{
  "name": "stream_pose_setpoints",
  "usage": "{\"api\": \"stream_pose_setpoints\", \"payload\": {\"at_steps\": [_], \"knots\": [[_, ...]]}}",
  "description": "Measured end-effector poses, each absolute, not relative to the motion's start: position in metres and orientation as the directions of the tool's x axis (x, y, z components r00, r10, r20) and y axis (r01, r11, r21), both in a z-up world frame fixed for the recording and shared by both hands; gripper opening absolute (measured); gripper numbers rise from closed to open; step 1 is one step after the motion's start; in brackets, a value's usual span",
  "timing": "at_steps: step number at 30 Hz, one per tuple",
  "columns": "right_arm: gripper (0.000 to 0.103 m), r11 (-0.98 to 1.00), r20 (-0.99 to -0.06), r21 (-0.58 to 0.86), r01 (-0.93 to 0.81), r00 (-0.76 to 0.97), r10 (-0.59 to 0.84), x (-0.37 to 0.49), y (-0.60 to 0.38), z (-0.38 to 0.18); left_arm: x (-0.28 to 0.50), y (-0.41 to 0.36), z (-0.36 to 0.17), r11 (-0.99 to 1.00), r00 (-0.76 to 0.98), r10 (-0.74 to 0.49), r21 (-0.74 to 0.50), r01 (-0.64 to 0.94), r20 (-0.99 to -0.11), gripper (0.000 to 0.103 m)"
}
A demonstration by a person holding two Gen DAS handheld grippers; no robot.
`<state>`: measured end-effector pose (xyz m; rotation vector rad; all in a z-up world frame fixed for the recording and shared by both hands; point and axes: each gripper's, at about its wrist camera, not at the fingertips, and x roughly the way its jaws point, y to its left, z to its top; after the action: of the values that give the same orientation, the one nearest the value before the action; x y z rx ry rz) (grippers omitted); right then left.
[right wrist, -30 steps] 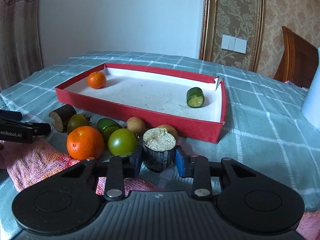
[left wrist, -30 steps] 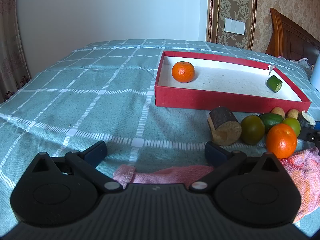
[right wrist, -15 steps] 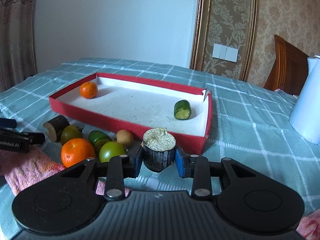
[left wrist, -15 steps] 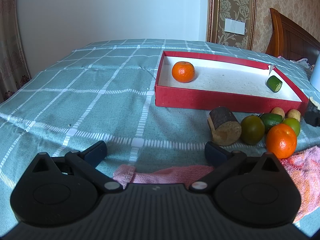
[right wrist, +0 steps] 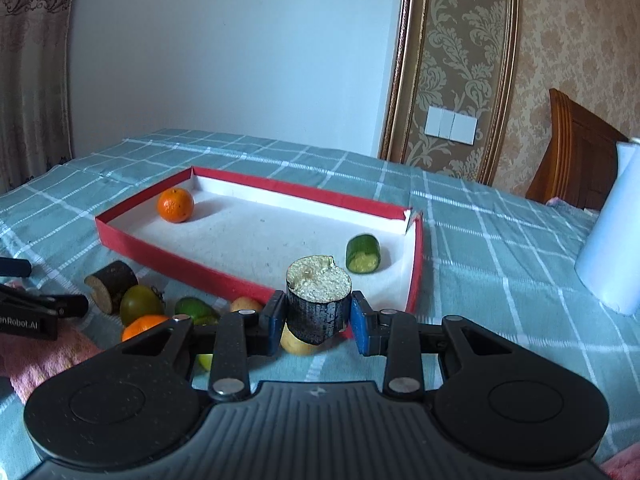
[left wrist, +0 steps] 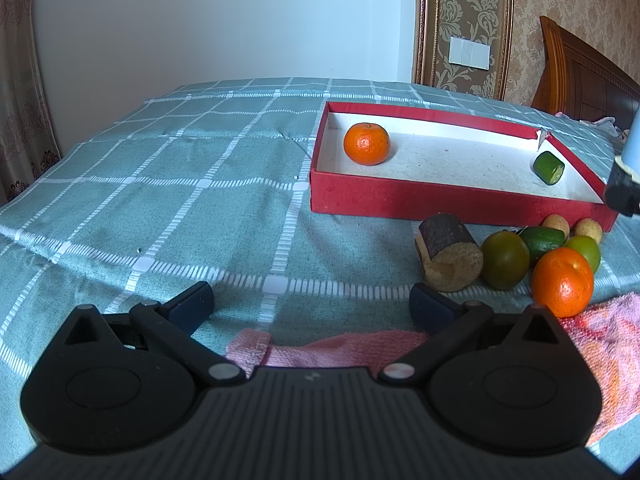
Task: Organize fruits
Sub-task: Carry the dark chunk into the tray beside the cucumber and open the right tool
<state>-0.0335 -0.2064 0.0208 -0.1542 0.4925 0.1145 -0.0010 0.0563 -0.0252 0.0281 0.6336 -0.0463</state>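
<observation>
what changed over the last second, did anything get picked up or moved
The right gripper, already shut on the dark cut chunk, lifted it off the cloth from beside the loose fruit and carried it up and forward toward the red tray. Nothing was released. The left gripper stayed open and unmoved over the pink towel; the orange and green piece in the tray did not shift.

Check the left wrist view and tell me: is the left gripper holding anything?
No. The left gripper is wide open, with only the checked cloth showing between its fingers.
</observation>
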Motion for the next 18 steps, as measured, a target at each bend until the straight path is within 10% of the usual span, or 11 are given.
{"api": "stream_pose_setpoints", "payload": {"at_steps": [18], "knots": [[0.034, 0.984, -0.461, -0.122, -0.126, 0.886, 0.056, 0.014, -0.206, 0.043, -0.001, 0.056, -0.025, 0.999, 0.805, -0.035, 0.012, 0.052, -0.592, 0.103]]}}
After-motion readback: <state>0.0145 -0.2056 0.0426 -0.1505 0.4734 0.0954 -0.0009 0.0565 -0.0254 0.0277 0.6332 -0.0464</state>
